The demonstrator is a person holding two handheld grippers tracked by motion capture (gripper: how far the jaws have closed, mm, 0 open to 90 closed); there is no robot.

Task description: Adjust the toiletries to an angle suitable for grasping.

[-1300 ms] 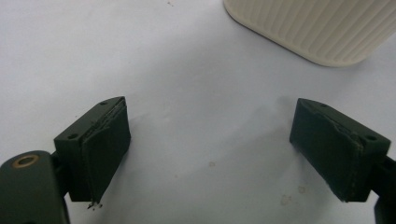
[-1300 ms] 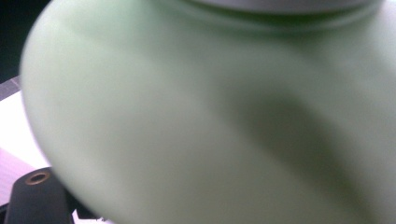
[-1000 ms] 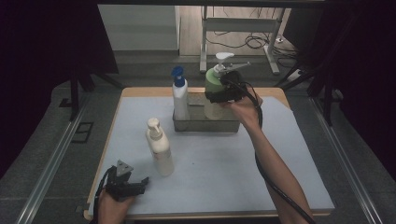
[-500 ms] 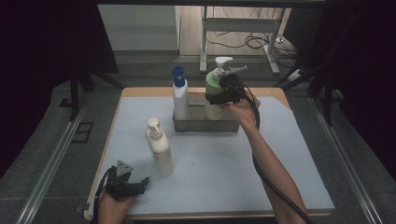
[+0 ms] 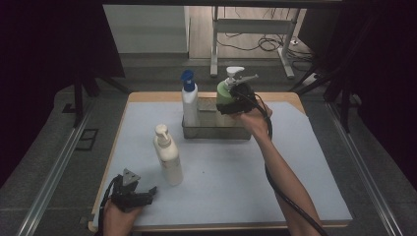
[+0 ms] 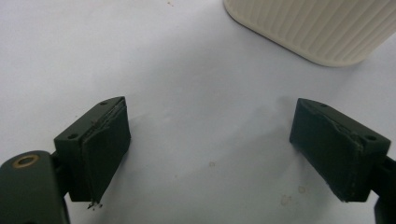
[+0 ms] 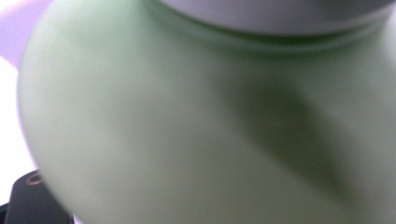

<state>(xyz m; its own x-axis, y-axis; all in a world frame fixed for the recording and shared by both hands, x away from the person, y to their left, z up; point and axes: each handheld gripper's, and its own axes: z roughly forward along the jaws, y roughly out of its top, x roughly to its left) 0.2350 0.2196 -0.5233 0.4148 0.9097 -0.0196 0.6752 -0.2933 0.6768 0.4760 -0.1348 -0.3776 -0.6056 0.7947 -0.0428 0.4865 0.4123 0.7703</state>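
Nearest you, your left gripper (image 5: 147,192) rests low on the table (image 5: 295,162), jaws spread wide and empty, just beside the cream bottle (image 5: 167,156). Farther off, your right forearm stretches forward; the right gripper (image 5: 227,105) presses against the green bottle (image 5: 225,91) standing in the tray (image 5: 216,132); its grip cannot be judged.

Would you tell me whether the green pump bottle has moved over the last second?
No. The green pump bottle sits at the same spot in the tray, beside the blue-capped bottle.
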